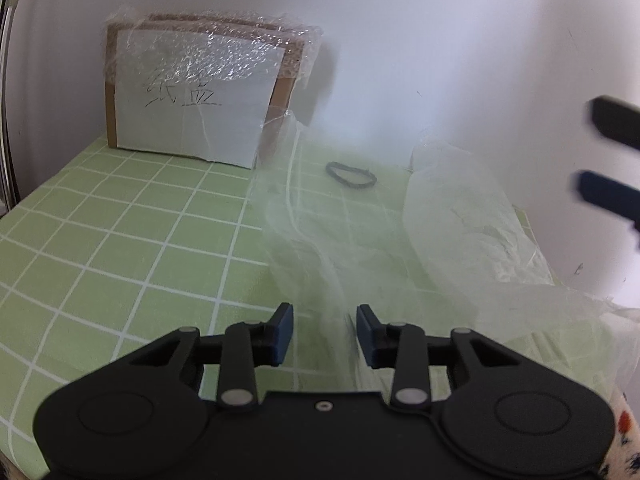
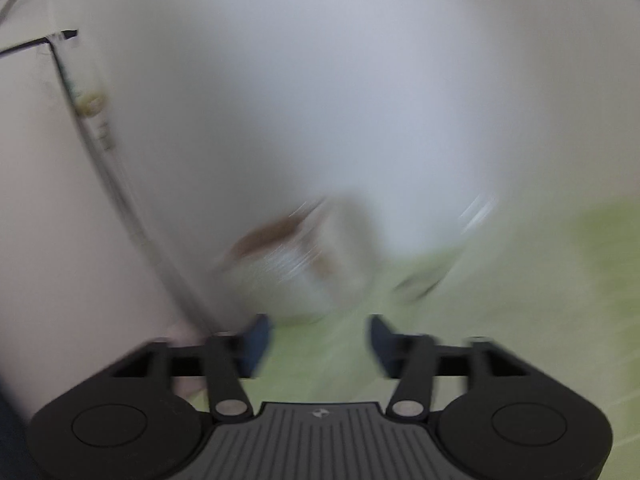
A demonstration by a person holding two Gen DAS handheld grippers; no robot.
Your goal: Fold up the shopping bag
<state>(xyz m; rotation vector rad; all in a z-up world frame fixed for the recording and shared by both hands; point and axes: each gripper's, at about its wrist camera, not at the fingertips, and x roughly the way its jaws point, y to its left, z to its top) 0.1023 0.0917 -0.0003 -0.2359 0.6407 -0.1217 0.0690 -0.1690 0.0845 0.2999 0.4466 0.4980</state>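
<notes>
Ahead of open left tongs (image 1: 324,332), shopping bag (image 1: 400,240)

Wrapped cardboard box (image 1: 200,92), dark loop (image 1: 352,174)

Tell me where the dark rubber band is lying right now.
In the left wrist view, the dark rubber band lies on the green checked tablecloth near the wall, right of the wrapped cardboard box, between the plastic bag's raised sides.

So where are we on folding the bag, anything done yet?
Nothing looks folded yet. The clear plastic shopping bag lies crumpled and spread on the green checked tablecloth. The left gripper sits at its near edge, jaws open, holding nothing. The right gripper is open too, its view motion-blurred. Flattening and every fold remain.
</notes>
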